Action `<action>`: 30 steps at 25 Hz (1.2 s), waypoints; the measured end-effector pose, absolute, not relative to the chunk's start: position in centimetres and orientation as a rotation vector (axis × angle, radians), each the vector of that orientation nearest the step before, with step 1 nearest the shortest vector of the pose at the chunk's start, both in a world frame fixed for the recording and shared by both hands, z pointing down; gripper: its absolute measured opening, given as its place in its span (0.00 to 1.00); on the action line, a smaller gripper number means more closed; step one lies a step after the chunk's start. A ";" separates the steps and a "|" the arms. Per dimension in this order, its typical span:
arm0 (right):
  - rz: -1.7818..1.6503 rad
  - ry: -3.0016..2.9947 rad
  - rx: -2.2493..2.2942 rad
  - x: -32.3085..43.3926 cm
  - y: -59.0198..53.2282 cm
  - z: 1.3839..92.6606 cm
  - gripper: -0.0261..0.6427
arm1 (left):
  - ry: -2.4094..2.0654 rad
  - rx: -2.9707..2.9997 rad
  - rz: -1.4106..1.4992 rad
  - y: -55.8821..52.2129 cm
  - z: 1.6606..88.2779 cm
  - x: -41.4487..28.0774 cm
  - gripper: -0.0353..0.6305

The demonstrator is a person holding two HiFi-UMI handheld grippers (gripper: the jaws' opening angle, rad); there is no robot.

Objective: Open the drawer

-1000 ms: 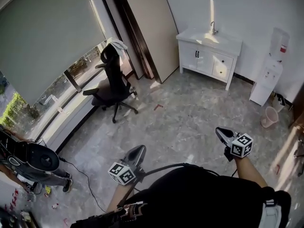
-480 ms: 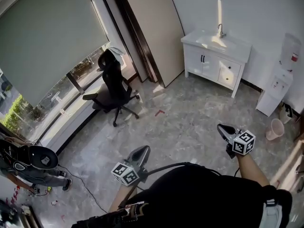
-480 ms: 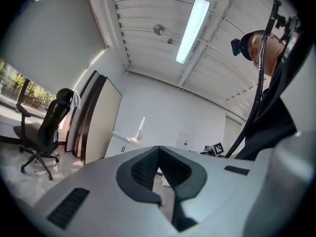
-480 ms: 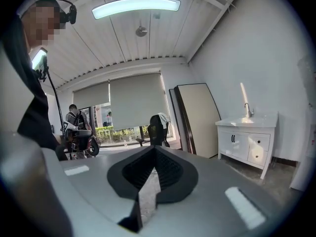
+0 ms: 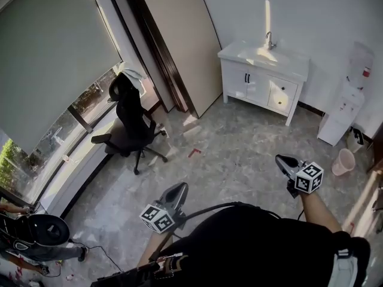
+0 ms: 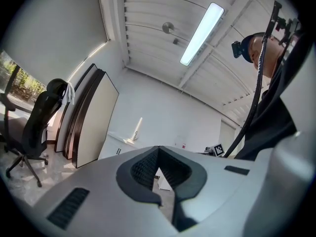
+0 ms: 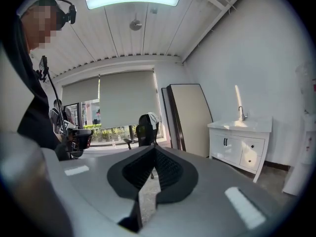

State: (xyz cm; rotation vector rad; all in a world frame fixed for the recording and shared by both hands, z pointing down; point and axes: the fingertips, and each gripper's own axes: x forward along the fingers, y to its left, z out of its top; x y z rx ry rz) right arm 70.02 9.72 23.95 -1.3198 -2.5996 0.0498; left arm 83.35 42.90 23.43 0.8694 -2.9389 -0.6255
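The small knobbed drawer (image 5: 282,92) of the white sink cabinet (image 5: 238,84) is sitting upper right, well apart. The right gripper (image 5: 282,161) is lying nearer it than the left gripper (image 5: 177,188), both pressed together, empty.

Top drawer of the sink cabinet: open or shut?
Shut. The top drawer front sits flush with the cabinet doors beside it, no gap showing.
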 end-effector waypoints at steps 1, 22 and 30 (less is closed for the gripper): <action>0.049 -2.614 -1.309 69.0 10.9 23.5 0.04 | -2.936 0.884 -0.622 44.2 23.3 82.0 0.05; 0.102 -2.632 -1.259 49.6 26.8 24.0 0.04 | -2.915 0.899 -0.576 61.3 24.0 62.3 0.05; 0.084 -2.568 -1.412 35.4 25.1 22.9 0.04 | -2.983 0.779 -0.594 57.2 22.1 50.9 0.05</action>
